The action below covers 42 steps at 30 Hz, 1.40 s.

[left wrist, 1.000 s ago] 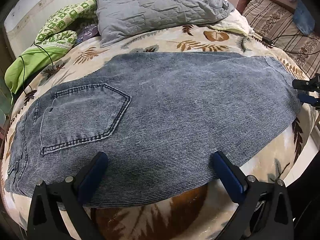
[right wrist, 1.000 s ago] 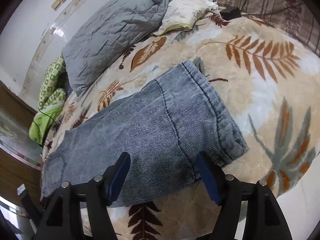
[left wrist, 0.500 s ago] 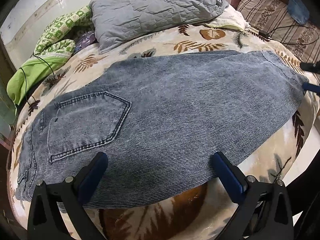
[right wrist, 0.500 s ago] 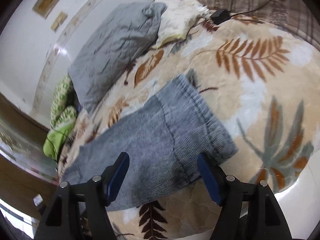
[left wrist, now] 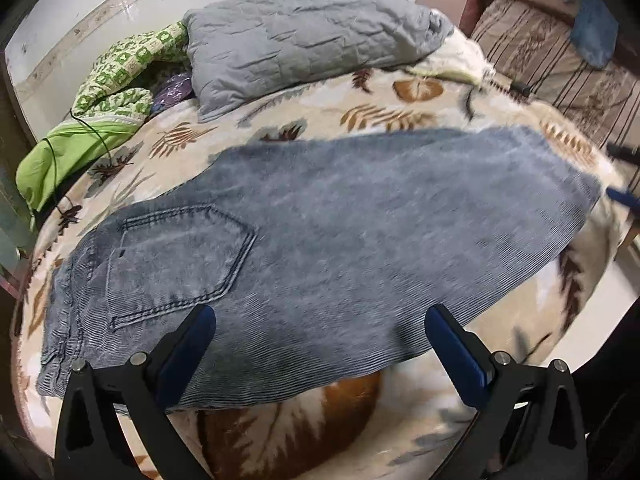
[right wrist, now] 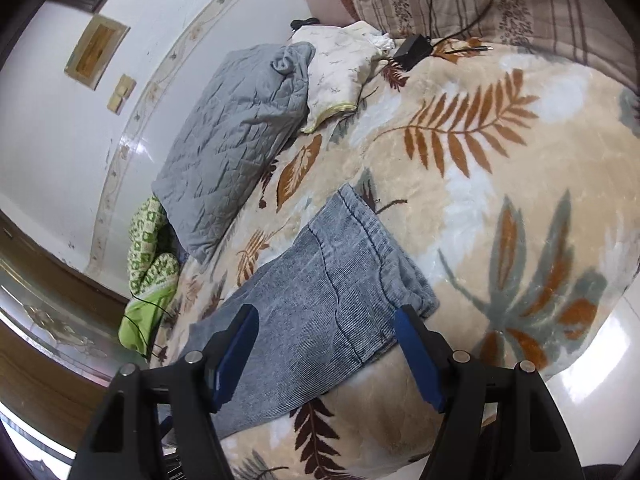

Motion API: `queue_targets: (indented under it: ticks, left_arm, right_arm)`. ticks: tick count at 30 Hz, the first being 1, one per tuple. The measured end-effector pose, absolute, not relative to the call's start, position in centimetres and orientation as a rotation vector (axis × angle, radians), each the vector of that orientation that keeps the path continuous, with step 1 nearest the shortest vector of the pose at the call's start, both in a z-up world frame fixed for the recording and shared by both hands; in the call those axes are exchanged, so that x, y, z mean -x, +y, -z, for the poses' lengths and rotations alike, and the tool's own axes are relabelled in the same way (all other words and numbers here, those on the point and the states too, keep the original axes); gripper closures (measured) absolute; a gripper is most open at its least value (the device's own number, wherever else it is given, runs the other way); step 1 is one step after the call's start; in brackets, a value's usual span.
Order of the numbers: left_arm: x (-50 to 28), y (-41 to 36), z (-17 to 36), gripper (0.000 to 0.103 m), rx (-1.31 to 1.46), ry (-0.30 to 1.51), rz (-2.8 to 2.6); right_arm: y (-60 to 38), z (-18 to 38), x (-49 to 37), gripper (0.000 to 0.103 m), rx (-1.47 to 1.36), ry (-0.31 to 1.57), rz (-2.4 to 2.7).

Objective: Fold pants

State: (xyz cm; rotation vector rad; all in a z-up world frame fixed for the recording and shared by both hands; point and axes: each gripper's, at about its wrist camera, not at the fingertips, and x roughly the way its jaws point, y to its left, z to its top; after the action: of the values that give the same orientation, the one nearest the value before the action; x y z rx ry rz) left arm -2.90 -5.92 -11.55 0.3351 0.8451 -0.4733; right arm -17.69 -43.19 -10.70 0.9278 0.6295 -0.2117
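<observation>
While spread flat on the leaf-patterned blanket (left wrist: 400,104) of the bed, the pants (left wrist: 320,248) lie already doubled lengthwise, one leg over the other, waistband toward the left of the left wrist view and hems toward the right. Probably laid out this way so the next fold can bring hem to waist. Left hand-held gripper (left wrist: 320,344) poised above the near edge of the denim around the seat, blue pads wide apart, nothing between them, not touching the cloth. Right hand-held gripper (right wrist: 326,344) likewise apart and empty, hanging over the hem end (right wrist: 384,264), angled down at it; seemingly lined up to take that end, though no contact yet.

Faded grey-blue denim, finely ribbed in look, with one back pocket (left wrist: 176,264) facing up and dark double stitching around it. Stitched hem at the leg end, a seam running down the upper leg. Fairly smooth overall, a slight ruck at the waistband corner and at the near hem corner. Well behind, apart from the pants: a grey quilted pillow (left wrist: 304,36) and a green patterned cloth (left wrist: 116,76) near the wall.
</observation>
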Motion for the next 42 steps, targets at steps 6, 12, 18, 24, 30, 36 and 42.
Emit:
queue_targets:
  ticks: [6, 12, 18, 24, 30, 36, 42]
  left_arm:
    - [1.6, -8.6, 11.6, 0.000, -0.297, 0.912, 0.496]
    - [0.5, -9.8, 13.3, 0.000, -0.313, 0.929, 0.492]
    - [0.1, -9.3, 14.3, 0.000, -0.285, 0.957, 0.510]
    - [0.1, -9.3, 14.4, 0.000, -0.285, 0.942, 0.523]
    - [0.1, -9.4, 14.1, 0.000, -0.260, 0.931, 0.542]
    - [-0.3, -8.4, 12.2, 0.000, -0.161, 0.850, 0.537]
    - [-3.0, -8.4, 14.0, 0.000, -0.140, 0.964, 0.472]
  right_arm:
    - [-43.3, 12.2, 18.9, 0.029, -1.030, 0.631, 0.208]
    - [-43.9, 13.7, 18.6, 0.029, -1.063, 0.651, 0.233]
    - [-45.2, 15.8, 17.5, 0.029, -1.155, 0.644, 0.224]
    - [-46.6, 16.9, 17.0, 0.029, -1.222, 0.574, 0.196]
    - [-47.0, 16.7, 16.2, 0.028, -1.211, 0.555, 0.157]
    - [-46.7, 17.0, 15.4, 0.063, -1.191, 0.556, 0.142]
    - [-45.6, 16.7, 13.8, 0.076, -1.109, 0.597, 0.182]
